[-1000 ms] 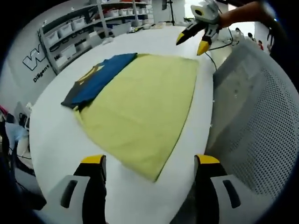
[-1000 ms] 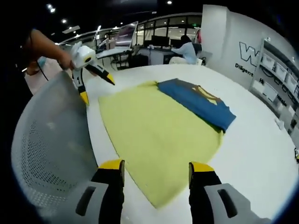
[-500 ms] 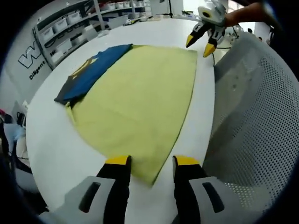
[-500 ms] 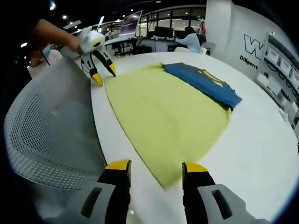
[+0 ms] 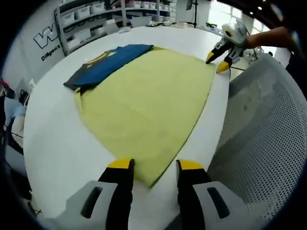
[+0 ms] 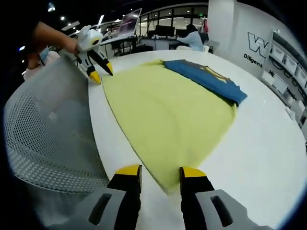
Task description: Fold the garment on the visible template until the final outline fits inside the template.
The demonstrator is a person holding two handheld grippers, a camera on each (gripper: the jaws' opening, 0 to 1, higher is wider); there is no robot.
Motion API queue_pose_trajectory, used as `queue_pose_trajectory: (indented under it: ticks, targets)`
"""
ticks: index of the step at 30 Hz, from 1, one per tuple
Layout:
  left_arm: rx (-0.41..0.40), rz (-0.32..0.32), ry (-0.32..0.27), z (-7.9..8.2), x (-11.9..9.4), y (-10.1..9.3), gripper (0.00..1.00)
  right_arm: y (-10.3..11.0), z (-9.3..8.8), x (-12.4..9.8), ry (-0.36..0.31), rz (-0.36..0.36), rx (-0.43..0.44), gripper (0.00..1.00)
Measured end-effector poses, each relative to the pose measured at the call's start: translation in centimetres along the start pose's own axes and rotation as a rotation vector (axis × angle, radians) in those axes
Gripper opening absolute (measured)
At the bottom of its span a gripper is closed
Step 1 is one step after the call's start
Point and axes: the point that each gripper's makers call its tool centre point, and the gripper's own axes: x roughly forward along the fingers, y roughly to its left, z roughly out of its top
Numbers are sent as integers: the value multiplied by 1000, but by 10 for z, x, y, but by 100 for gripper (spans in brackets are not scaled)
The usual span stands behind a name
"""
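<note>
A large yellow sheet lies flat on the white table. A folded blue garment with a yellow emblem rests along its far left edge. My left gripper is open, its jaws either side of the sheet's near corner. My right gripper sits low at the far right corner, tips slightly apart, held by a hand. In the right gripper view the yellow sheet runs away from my open right gripper, whose jaws straddle its near corner. The blue garment lies at the far right, the left gripper at the far left corner.
A grey mesh chair back stands against the table's edge beside both grippers, also the chair back. Shelves with white bins line the wall. A person sits at a desk behind the table. Bare tabletop surrounds the sheet.
Both grippers have come down to opposite corners of the yellow sheet and their jaws have narrowed around those corners. The sheet and the blue garment lie as before.
</note>
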Motion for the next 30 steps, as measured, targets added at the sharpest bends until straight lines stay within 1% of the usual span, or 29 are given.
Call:
queue_pose_trajectory:
  ticks: [2, 4, 5, 6, 7, 8, 9, 10, 11, 13, 14, 15, 17, 19, 22, 24, 25, 28, 30]
  targets:
    - [13, -2, 12, 0, -1, -2, 31, -2, 0, -1, 7, -18, 19, 21]
    - [28, -12, 31, -2, -2, -2, 27, 1, 1, -1, 9, -16, 7, 18]
    - [30, -12, 36, -2, -2, -1, 24, 1, 1, -1, 12, -20, -3, 15]
    - [30, -12, 42, -3, -2, -1, 22, 1, 0, -1, 19, -22, -6, 9]
    - [36, -14, 57, -3, -2, -2, 20, 0, -1, -1, 31, -27, -37, 4]
    - [55, -15, 70, -5, -3, -3, 13, -1, -2, -2, 46, -36, -70, 1]
    - [77, -16, 89, -7, -3, -4, 8, 0, -3, -3, 54, -34, -95, 0]
    - [106, -15, 87, -6, -3, -4, 5, 0, -1, -2, 53, -36, -102, 0]
    - [116, -9, 89, -6, -3, -4, 5, 2, -1, -2, 64, -24, -80, 0]
    - [147, -10, 113, -8, -4, -5, 4, 5, -3, -4, 85, -9, -53, 0]
    - [172, -14, 128, -9, -6, -5, 3, 9, -2, -4, 91, 0, -62, 0]
    - [174, -15, 134, -10, -6, -5, 3, 11, -3, -5, 96, 7, -73, 0]
    - [152, -15, 143, -11, -7, -4, 3, 15, -4, -5, 102, 17, -103, 0]
    - [129, -14, 150, -13, -8, -3, 3, 18, -3, -7, 104, 25, -103, 0]
    - [144, -22, 165, -18, -11, -5, 3, 20, -2, -9, 103, 37, -81, 0]
    - [176, -41, 183, -21, -14, -9, 3, 25, -2, -12, 106, 50, -86, 0]
    - [177, -50, 187, -22, -15, -10, 3, 27, -2, -14, 108, 57, -88, 0]
    - [136, -76, 203, -23, -19, -12, 3, 31, 1, -19, 102, 68, -89, 0]
    - [132, -81, 201, -19, -25, -13, 3, 32, 5, -24, 89, 66, -86, 0]
